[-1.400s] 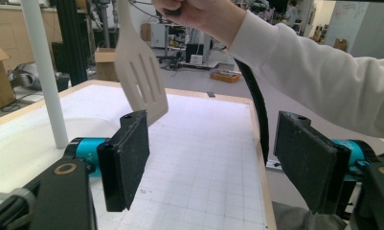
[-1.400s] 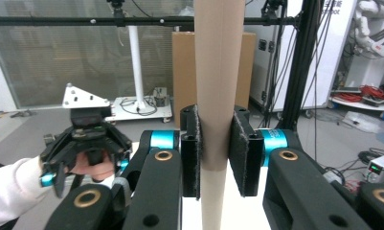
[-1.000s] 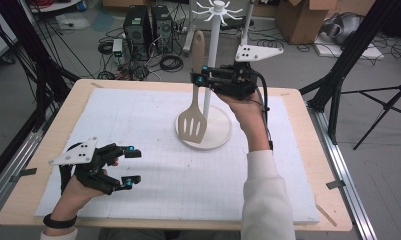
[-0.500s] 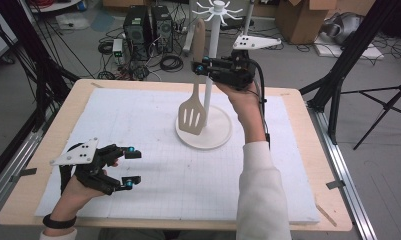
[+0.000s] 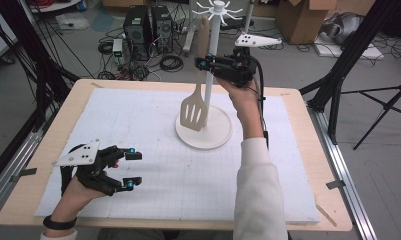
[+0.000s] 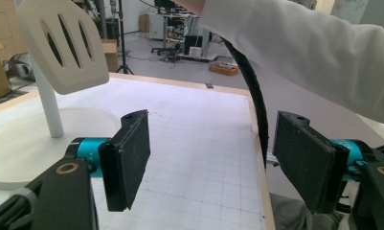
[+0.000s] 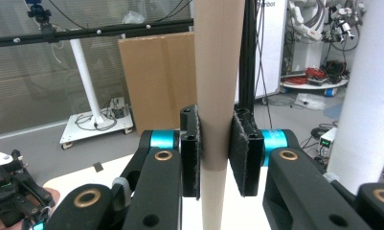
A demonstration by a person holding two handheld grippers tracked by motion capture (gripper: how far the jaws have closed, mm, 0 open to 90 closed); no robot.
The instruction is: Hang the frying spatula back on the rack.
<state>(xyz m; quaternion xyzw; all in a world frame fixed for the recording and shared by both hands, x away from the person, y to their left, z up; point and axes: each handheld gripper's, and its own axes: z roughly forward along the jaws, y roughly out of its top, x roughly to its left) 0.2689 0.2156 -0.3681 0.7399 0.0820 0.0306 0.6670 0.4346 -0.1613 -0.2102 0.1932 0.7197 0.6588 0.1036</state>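
Spatula [image 5: 194,107] hangs before the stand [image 5: 216,80], above its base; left tool [image 5: 130,169] sits well apart at the worktop [image 5: 298,165] near-left.

Right gripper [image 5: 204,64] is held up high with the arm stretched out, jaws clamped tight. Left gripper [image 5: 130,169] sits low, level, jaws spread apart.

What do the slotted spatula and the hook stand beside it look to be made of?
Slotted spatula: the blade looks like matte cream plastic or silicone, smooth with moulded slots; the handle is a pale tan, even and grainless, possibly wood or plastic. Hook stand: white with a faint sheen on its round base, post and top hooks, likely plastic or painted metal; the look leaves that open.
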